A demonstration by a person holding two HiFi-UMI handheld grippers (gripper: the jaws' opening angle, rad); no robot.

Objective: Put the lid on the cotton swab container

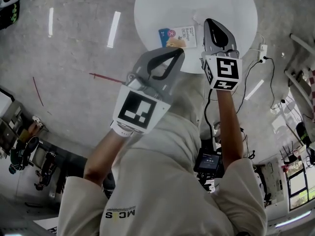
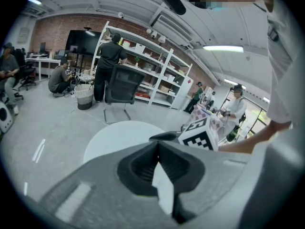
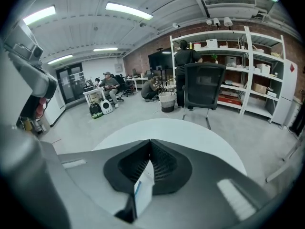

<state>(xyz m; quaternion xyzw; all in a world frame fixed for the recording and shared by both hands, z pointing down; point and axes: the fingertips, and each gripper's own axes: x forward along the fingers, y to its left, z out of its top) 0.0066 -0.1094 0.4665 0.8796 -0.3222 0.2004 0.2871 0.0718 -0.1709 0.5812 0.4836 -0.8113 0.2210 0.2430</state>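
The cotton swab container (image 1: 178, 35) lies flat on the round white desk (image 1: 231, 4). The left gripper (image 1: 180, 51) points at the container's near edge, likely nearer than the right gripper (image 1: 210, 23) beside it. Both grippers' fingers meet tip to tip, holding nothing evident.

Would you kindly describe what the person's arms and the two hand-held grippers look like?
The left hand-held gripper and right hand-held gripper both have grey tapering bodies with black ribbed inner pads. Each carries a cube with black-and-white square markers: left cube, right cube. The person wears a pale beige short-sleeved top with dark lettering; the forearms are uncovered.
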